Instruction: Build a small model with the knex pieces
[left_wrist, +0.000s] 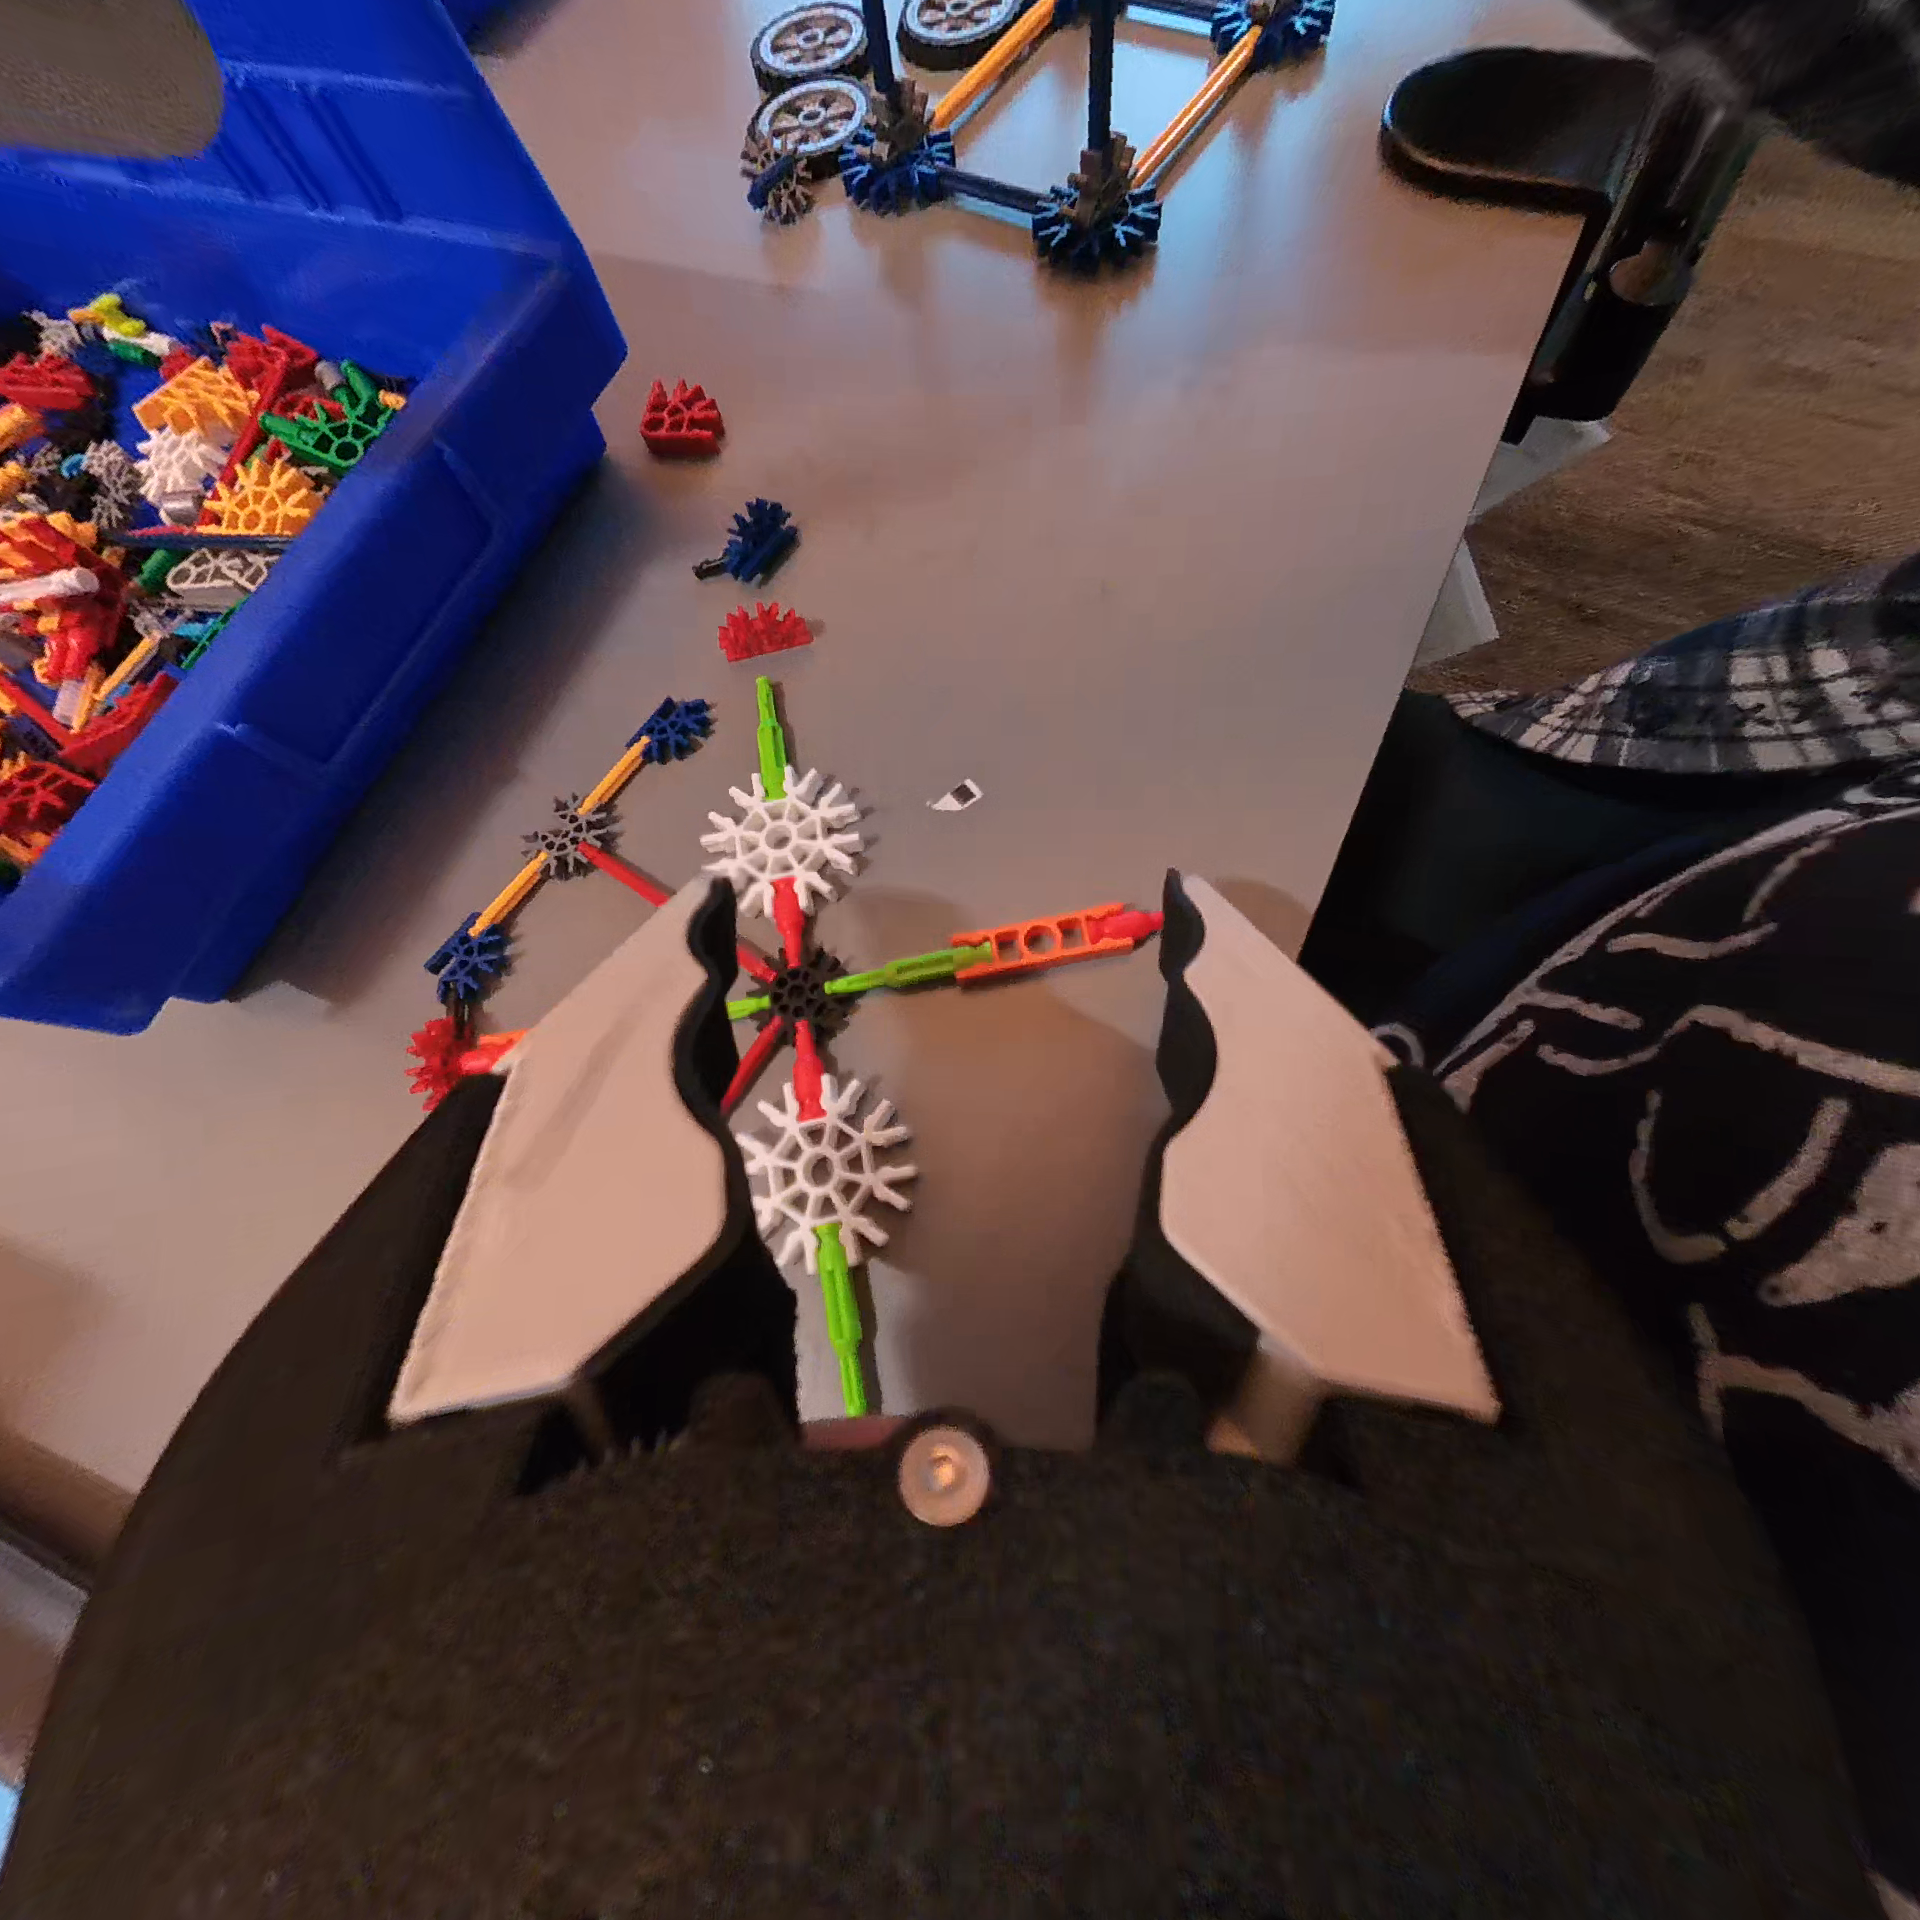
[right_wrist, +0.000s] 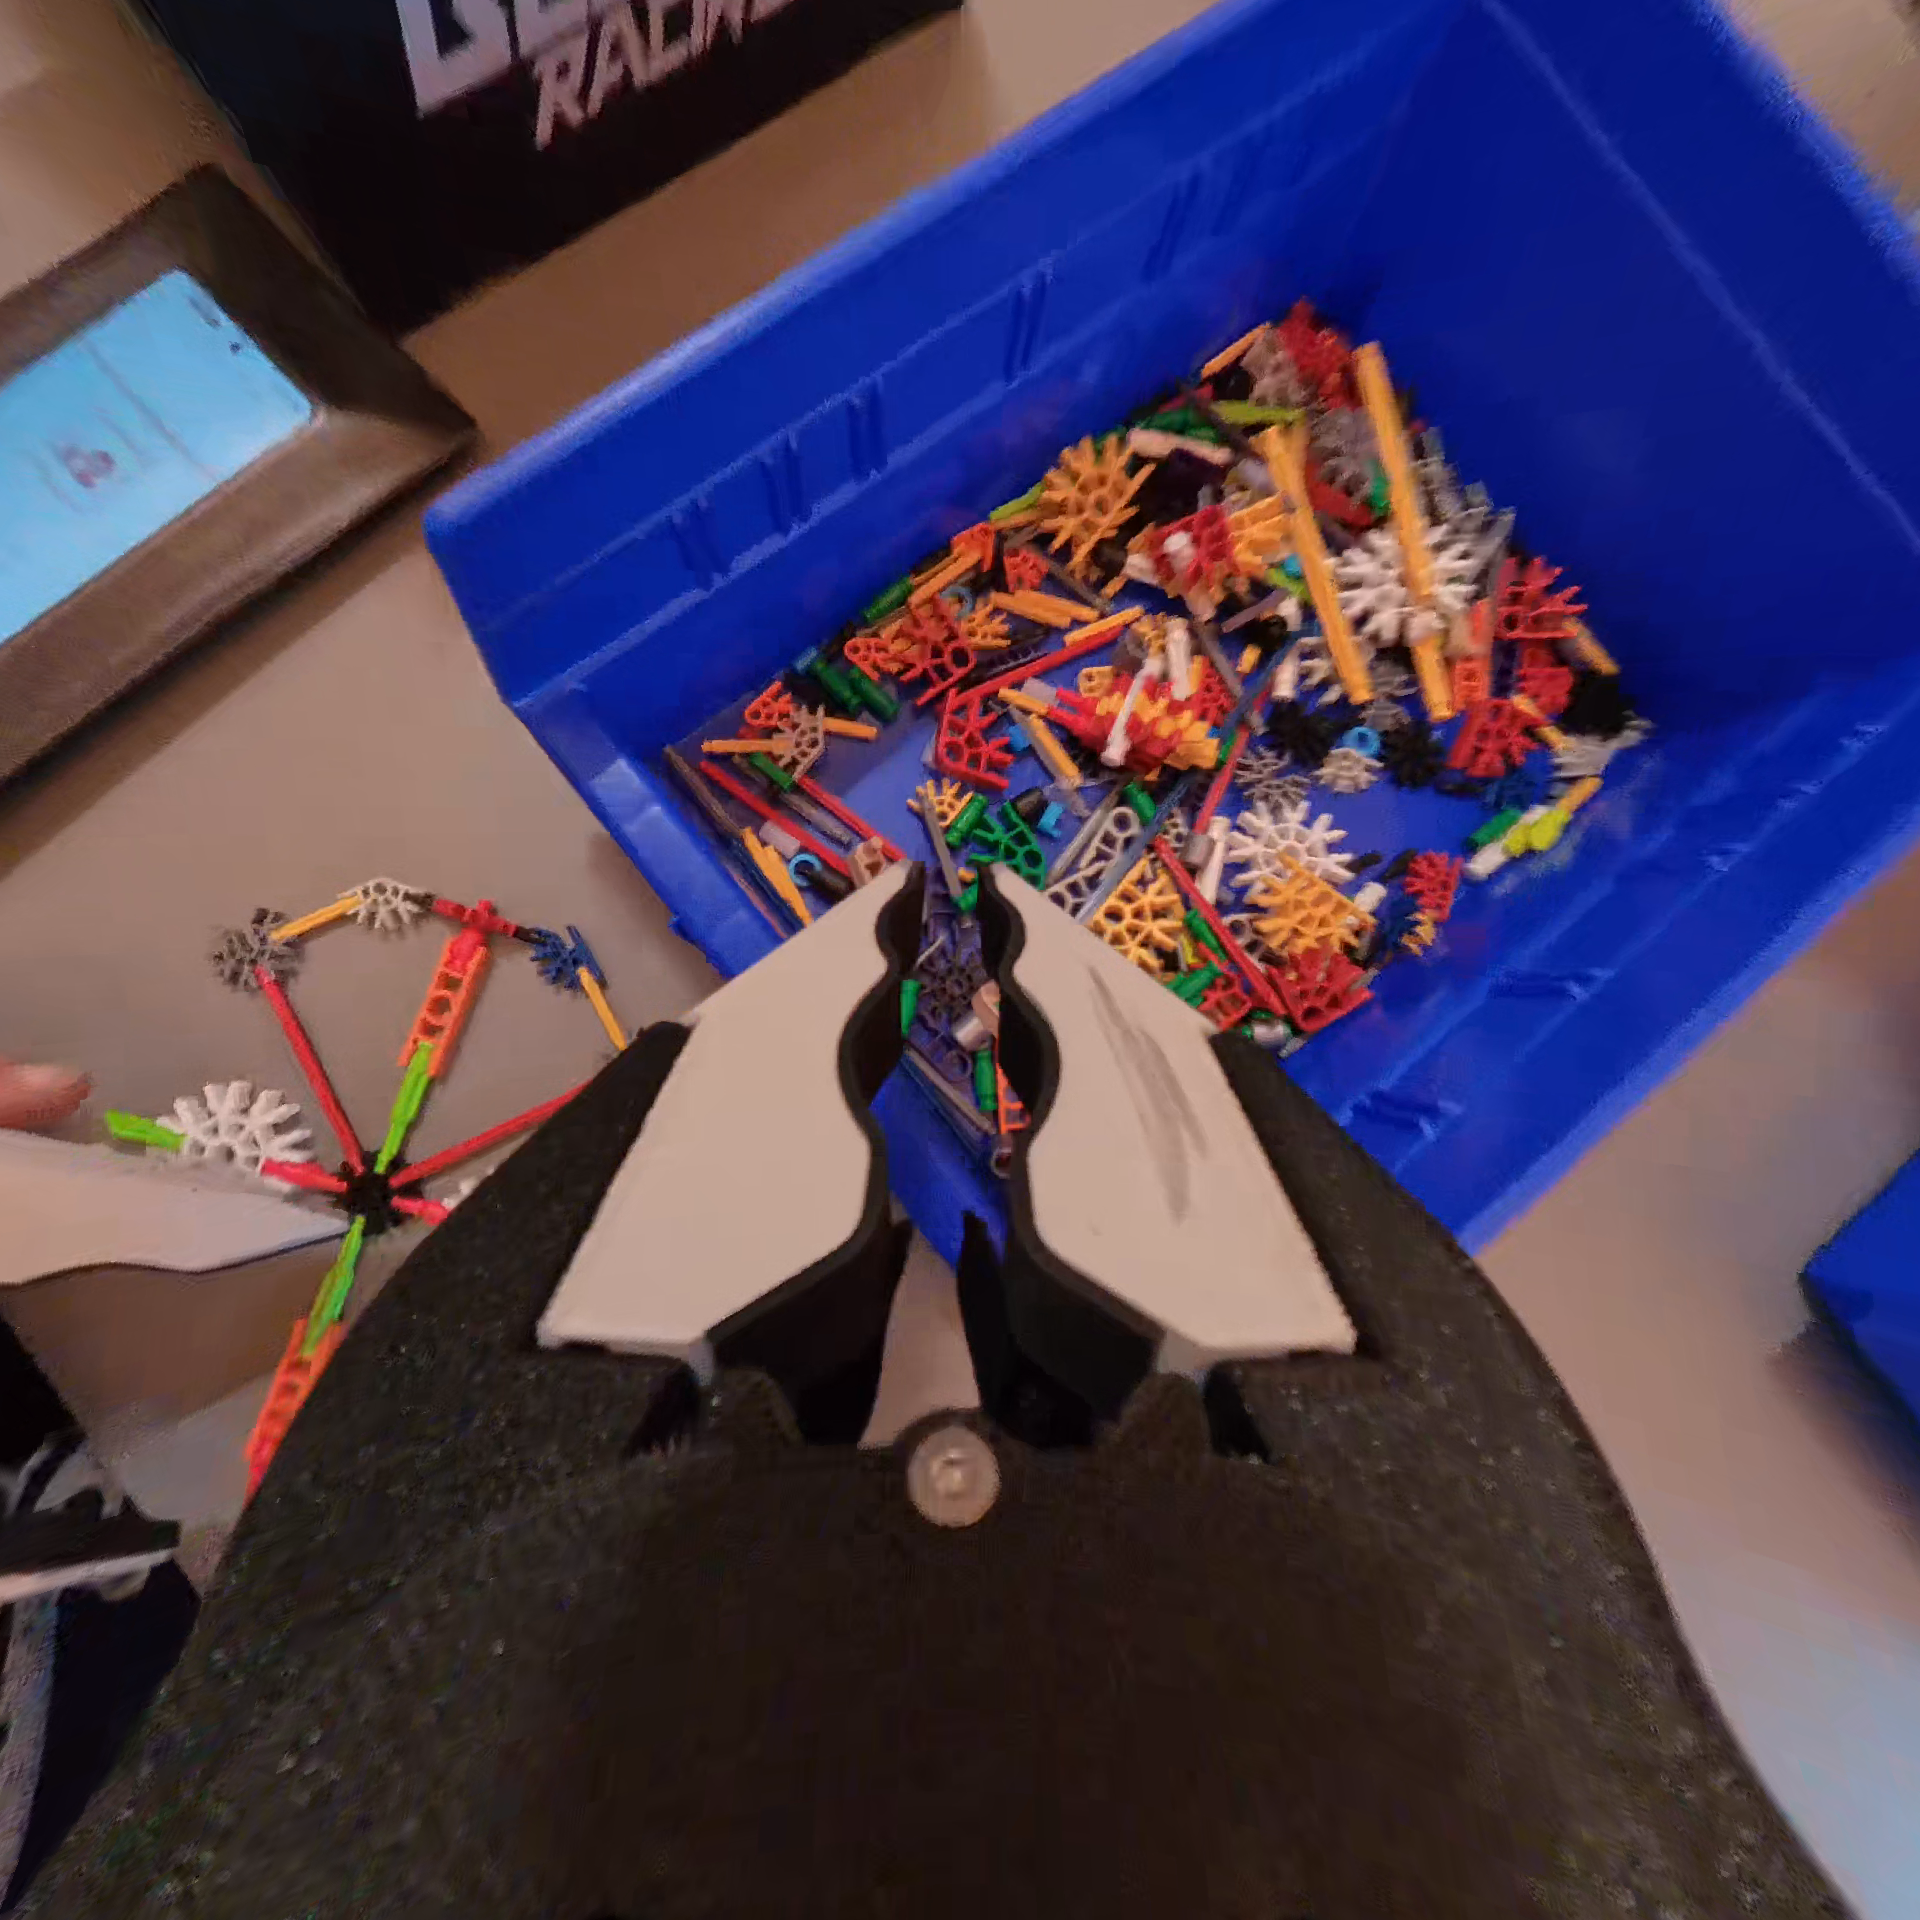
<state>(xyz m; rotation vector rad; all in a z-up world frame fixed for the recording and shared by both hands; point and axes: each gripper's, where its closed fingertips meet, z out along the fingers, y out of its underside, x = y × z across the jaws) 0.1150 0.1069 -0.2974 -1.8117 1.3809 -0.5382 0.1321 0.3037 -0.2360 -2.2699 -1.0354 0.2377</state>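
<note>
My left gripper (left_wrist: 945, 899) is open and empty, low over a flat spoked build on the table. The build has a black hub (left_wrist: 800, 992), two white snowflake connectors (left_wrist: 781, 840), green and red rods and an orange connector (left_wrist: 1049, 940). The left finger (left_wrist: 623, 1091) covers part of the build. My right gripper (right_wrist: 951, 888) hangs over the near edge of the blue bin (right_wrist: 1039, 312). Its jaws are nearly together on a dark blue piece (right_wrist: 951, 987) with small parts on it. The spoked build (right_wrist: 369, 1195) and the left gripper's finger (right_wrist: 156, 1226) show at the left.
The blue bin (left_wrist: 343, 312) holds several loose rods and connectors. Red (left_wrist: 681, 421) and blue (left_wrist: 758, 540) connectors lie loose on the table. A framed build with wheels (left_wrist: 997, 135) stands at the far side. A person sits at the table's right edge (left_wrist: 1662, 1039). A tablet (right_wrist: 156, 447) lies nearby.
</note>
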